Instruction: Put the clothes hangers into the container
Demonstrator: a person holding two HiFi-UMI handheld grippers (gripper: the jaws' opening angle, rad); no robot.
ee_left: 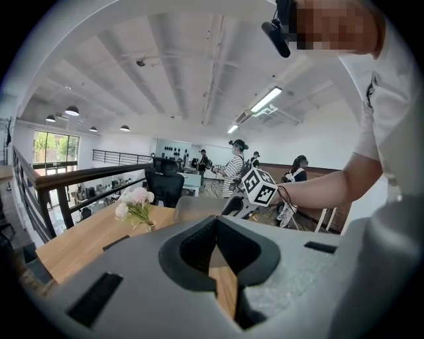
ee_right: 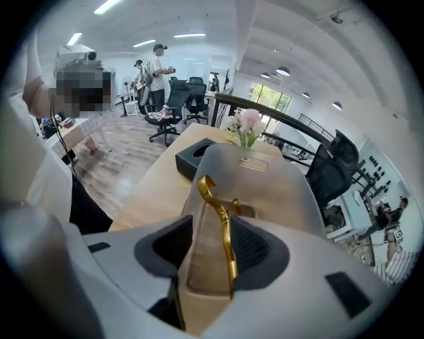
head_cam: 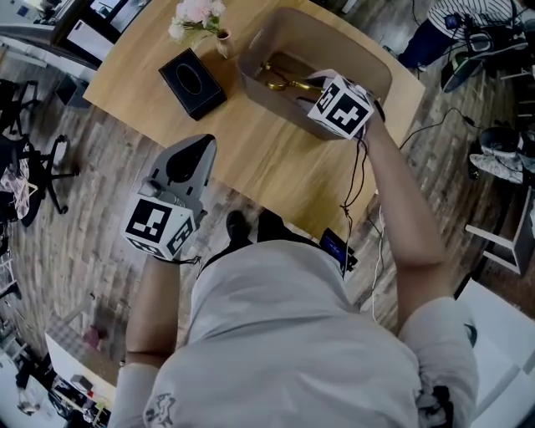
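Note:
A beige container [head_cam: 368, 65] stands at the far right of the wooden table [head_cam: 251, 155]. Gold clothes hangers [head_cam: 280, 79] lie inside it. My right gripper [head_cam: 313, 86] reaches into the container from above, its marker cube on top. In the right gripper view the right gripper [ee_right: 212, 228] is open, and one gold hanger [ee_right: 225, 232] stands upright between the jaws, close to the right one, over the container's floor [ee_right: 265, 182]. My left gripper [head_cam: 188, 150] hangs at the table's near edge. It [ee_left: 215, 228] is shut on nothing.
A black tissue box [head_cam: 192, 84] and a small vase of pale flowers [head_cam: 196, 18] sit at the table's far left. Office chairs [head_cam: 38, 171] stand on the wood floor to the left. A cable runs from the right gripper down past the table edge.

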